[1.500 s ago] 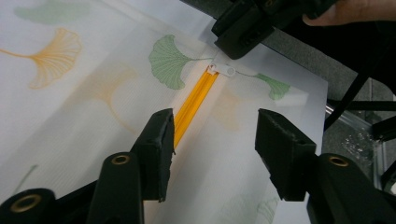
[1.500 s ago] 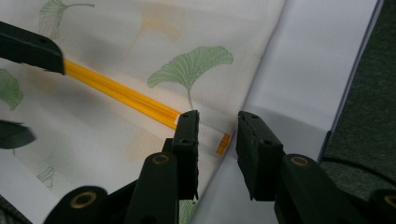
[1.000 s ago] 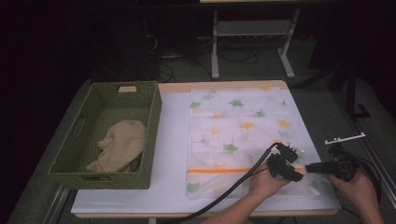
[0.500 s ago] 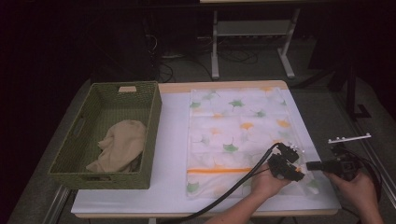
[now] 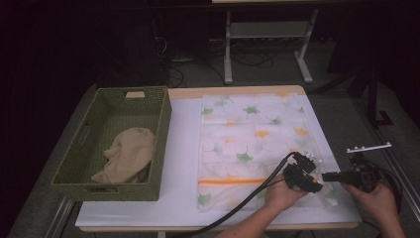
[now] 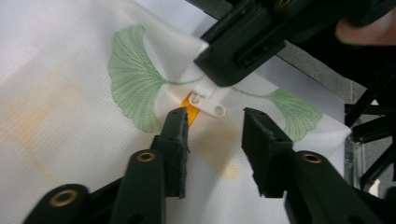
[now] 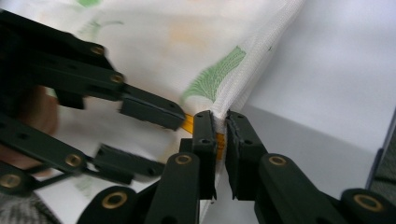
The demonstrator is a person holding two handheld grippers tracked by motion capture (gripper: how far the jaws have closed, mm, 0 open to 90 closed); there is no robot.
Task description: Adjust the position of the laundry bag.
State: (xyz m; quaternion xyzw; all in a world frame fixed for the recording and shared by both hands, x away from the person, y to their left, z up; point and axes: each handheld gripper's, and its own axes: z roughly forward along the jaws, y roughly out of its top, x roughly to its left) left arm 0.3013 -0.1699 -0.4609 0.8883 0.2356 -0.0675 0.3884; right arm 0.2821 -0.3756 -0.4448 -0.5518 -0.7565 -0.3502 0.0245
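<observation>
While the leaf-printed mesh bag (image 5: 257,144) lies flat on the worktop (image 5: 183,148), the right gripper (image 7: 220,135) has its jaws clenched on the bag's edge by the orange zipper (image 5: 233,182). The left gripper (image 6: 215,126) hovers with jaws released around the white zipper pull (image 6: 208,100). Judging by this, the zipper work is only beginning; a beige cloth (image 5: 126,153) sits in the green basket (image 5: 161,129), apart from the bag.

White-topped table (image 5: 183,148) with green basket (image 5: 153,136), leaf-print mesh bag (image 5: 247,134)

Dark room behind the table (image 5: 183,208) (white-topped); a white metal stand (image 5: 267,37) on grey floor (image 5: 257,74)
</observation>
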